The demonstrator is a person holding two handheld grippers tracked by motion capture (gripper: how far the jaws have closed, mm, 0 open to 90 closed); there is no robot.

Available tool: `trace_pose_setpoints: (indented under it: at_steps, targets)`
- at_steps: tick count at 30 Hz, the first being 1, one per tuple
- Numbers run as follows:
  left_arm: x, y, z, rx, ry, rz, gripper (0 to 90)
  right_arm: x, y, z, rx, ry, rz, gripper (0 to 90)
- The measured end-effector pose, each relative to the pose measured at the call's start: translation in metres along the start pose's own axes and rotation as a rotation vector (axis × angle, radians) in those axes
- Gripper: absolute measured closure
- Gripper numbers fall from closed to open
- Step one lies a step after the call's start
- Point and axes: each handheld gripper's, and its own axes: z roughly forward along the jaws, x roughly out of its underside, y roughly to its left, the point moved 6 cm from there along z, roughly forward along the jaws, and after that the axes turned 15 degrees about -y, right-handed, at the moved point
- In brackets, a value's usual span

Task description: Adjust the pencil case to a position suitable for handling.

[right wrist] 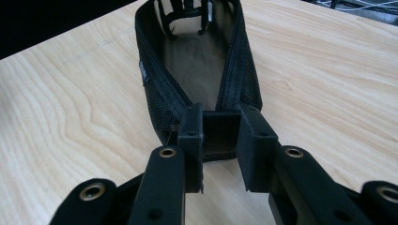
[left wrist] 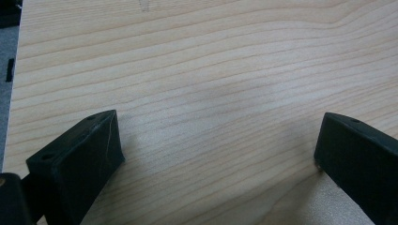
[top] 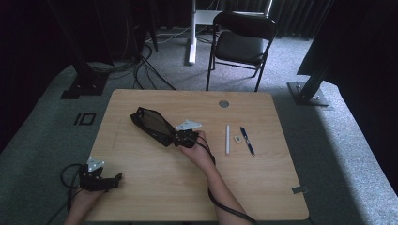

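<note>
Right gripper [top: 174, 138] sits near the table's middle, its jaws clamped on the near end of a black pencil case [top: 152, 124]; the right gripper view has the two jaws [right wrist: 220, 140] pinching the case's end wall just below where the zipper halves meet. The right hand [top: 199, 151] grips from the 5 o'clock side, forearm running down to the bottom edge with the cable trailing along it. The case stretches away toward 10 o'clock, unzipped and gaping; its inside looks dark, and whether anything lies in it I cannot tell. Out at 3 o'clock from the gripper lie a white stick [top: 227, 139], a small tan eraser [top: 238, 139] and a blue pen [top: 247, 140], side by side, apart from one another. Left gripper [top: 115, 179] rests at the table's [top: 263, 187] 8 o'clock corner, jaws spread wide [left wrist: 218, 154] over bare wood, the hand behind it partly cut off by the frame.
</note>
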Motion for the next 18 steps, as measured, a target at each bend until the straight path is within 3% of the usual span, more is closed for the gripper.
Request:
trace_pose_setpoints:
  at_steps: [5, 18]
  targets:
    - [0.000, 0.000, 0.000, 0.000, 0.000, 0.000, 1.4, 0.004, 0.001, -0.012, 0.000, -0.001, -0.018, 73.3]
    - [0.000, 0.000, 0.000, 0.001, -0.001, 0.000, 1.4, 0.015, -0.012, -0.047, 0.014, -0.016, 0.011, 73.4]
